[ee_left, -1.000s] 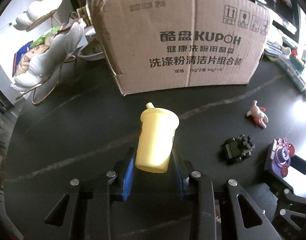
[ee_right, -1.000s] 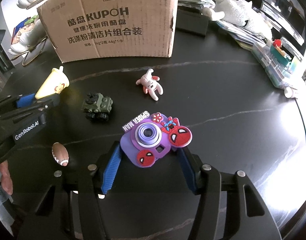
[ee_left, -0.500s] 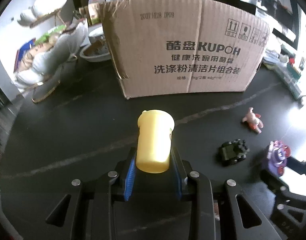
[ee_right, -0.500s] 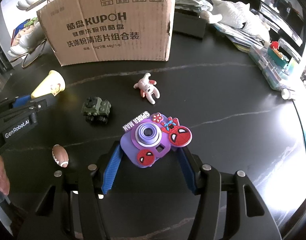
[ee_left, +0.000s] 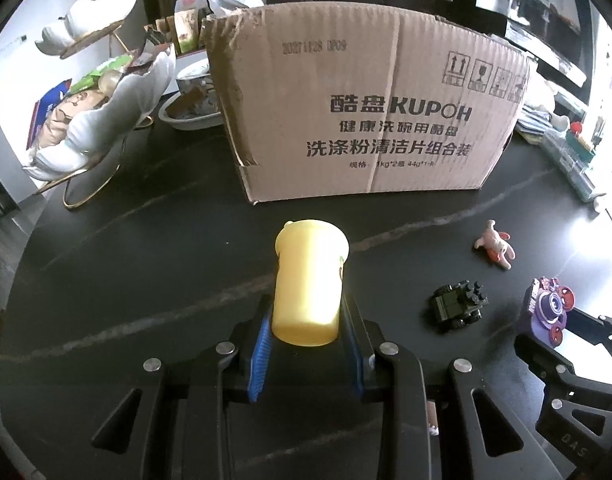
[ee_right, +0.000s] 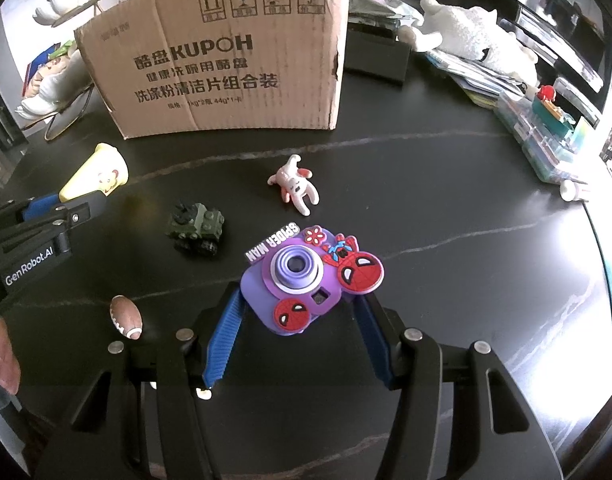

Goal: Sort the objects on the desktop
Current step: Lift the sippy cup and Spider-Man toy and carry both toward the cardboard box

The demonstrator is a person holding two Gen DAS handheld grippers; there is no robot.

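My left gripper [ee_left: 307, 316] is shut on a yellow toy cup [ee_left: 309, 280] and holds it above the black table, in front of the cardboard box [ee_left: 369, 120]. The cup also shows in the right wrist view [ee_right: 96, 178]. My right gripper [ee_right: 302, 312] is shut on a purple Spider-Man toy camera [ee_right: 306, 280], which also shows at the right of the left wrist view [ee_left: 547, 308]. On the table lie a green toy tank [ee_right: 196, 230], a pink-white toy figure [ee_right: 294, 184] and a small toy football [ee_right: 126, 316].
The box [ee_right: 226, 60] stands at the back of the black table [ee_right: 445, 240]. A white shell-shaped stand with snacks [ee_left: 102, 100] and a bowl [ee_left: 194, 108] are at the left. A white plush [ee_right: 473, 36], books and plastic cases [ee_right: 545, 132] line the right edge.
My left gripper has lifted and drawn back a little with the cup; the box top now shows. The right gripper has kept the camera, also slightly raised.
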